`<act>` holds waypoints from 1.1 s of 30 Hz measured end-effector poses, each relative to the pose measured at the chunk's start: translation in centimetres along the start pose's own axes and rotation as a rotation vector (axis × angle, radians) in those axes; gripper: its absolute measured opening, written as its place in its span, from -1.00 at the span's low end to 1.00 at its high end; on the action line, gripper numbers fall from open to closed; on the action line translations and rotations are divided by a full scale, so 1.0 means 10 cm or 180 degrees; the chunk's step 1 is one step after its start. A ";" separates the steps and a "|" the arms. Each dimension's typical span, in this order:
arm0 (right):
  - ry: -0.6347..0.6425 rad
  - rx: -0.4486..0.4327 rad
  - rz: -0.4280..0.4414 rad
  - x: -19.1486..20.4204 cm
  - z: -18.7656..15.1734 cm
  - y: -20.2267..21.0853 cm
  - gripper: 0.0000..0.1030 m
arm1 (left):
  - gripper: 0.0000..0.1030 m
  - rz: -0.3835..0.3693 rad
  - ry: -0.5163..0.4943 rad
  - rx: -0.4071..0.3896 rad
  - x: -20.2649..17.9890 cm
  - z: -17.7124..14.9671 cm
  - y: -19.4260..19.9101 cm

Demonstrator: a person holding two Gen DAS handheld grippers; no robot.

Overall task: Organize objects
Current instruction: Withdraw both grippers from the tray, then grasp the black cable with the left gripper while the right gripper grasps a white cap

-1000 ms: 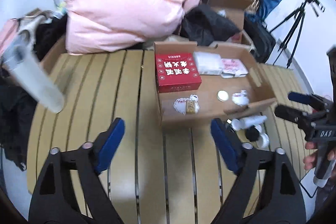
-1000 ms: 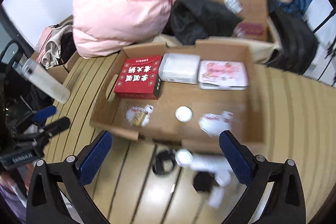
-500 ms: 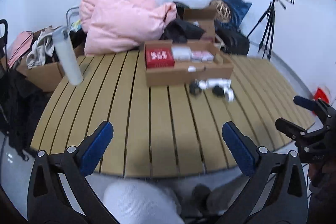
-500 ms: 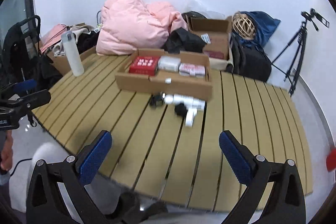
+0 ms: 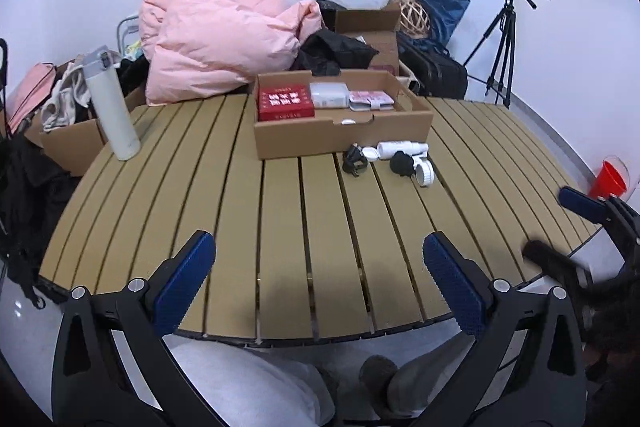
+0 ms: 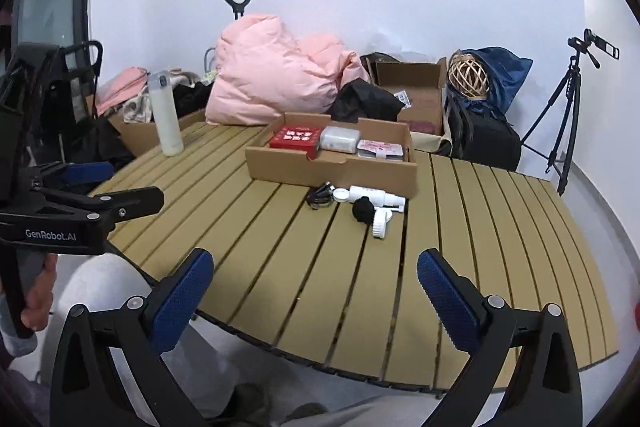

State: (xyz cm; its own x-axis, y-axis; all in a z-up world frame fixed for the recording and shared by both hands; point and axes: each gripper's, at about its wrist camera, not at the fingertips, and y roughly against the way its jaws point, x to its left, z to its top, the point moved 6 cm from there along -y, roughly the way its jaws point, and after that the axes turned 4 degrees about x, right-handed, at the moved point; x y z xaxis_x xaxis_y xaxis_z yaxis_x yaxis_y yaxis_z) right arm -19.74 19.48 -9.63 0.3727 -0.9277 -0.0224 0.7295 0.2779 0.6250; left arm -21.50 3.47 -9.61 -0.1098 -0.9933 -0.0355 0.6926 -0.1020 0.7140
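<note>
A cardboard tray (image 5: 296,141) (image 6: 332,169) stands on the slatted wooden table (image 5: 280,211) (image 6: 320,259). It holds a red box (image 5: 285,103) (image 6: 296,137), a white packet (image 5: 329,95) and a pink packet (image 5: 370,99). In front of it lie a black cable (image 5: 355,159) (image 6: 320,195), a white bottle (image 5: 402,148) (image 6: 370,194), a black cap (image 5: 401,163) (image 6: 363,209) and a white lid (image 5: 424,174). My left gripper (image 5: 318,281) and right gripper (image 6: 314,291) are both open and empty, held back over the table's near edge.
A white flask (image 5: 114,107) (image 6: 165,113) stands at the table's left edge. Pink bedding (image 5: 216,35), boxes, bags and a tripod (image 5: 502,39) lie behind the table. A red cup (image 5: 608,179) is at the right. The person's legs are below.
Both grippers have pulled far back from over the tray to the table's near edge, so the whole table now shows. Both stayed open and empty.
</note>
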 end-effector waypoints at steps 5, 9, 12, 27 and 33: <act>-0.0042 0.0266 -0.0128 -0.22 0.01 -0.33 -0.38 | 1.00 -0.0053 -0.0175 -0.0041 -0.10 0.18 -0.31; -0.0111 0.0310 -0.0018 -0.38 0.15 -0.57 -0.38 | 1.00 -0.0219 -0.0235 -0.0097 -0.18 0.48 -0.72; -0.0196 0.0471 -0.0040 -0.53 0.23 -0.88 -0.37 | 0.99 -0.0457 -0.0228 0.0084 -0.21 0.64 -1.19; -0.0528 0.1103 0.0011 -0.98 0.27 -2.33 0.26 | 0.07 -0.0395 -0.0422 0.0637 -0.34 0.79 -2.66; -0.0558 0.1281 0.0090 -0.98 0.12 -2.47 -0.72 | -0.34 -0.0530 -0.0471 0.0680 -0.39 0.70 -2.65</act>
State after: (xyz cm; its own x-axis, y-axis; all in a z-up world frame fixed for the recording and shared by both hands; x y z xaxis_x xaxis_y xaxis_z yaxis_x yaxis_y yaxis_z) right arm -42.15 21.44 -23.89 0.2609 -0.9590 0.1102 0.4258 0.2168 0.8785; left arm -44.42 10.47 -23.56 -0.3226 -0.9437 -0.0734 0.4925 -0.2336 0.8384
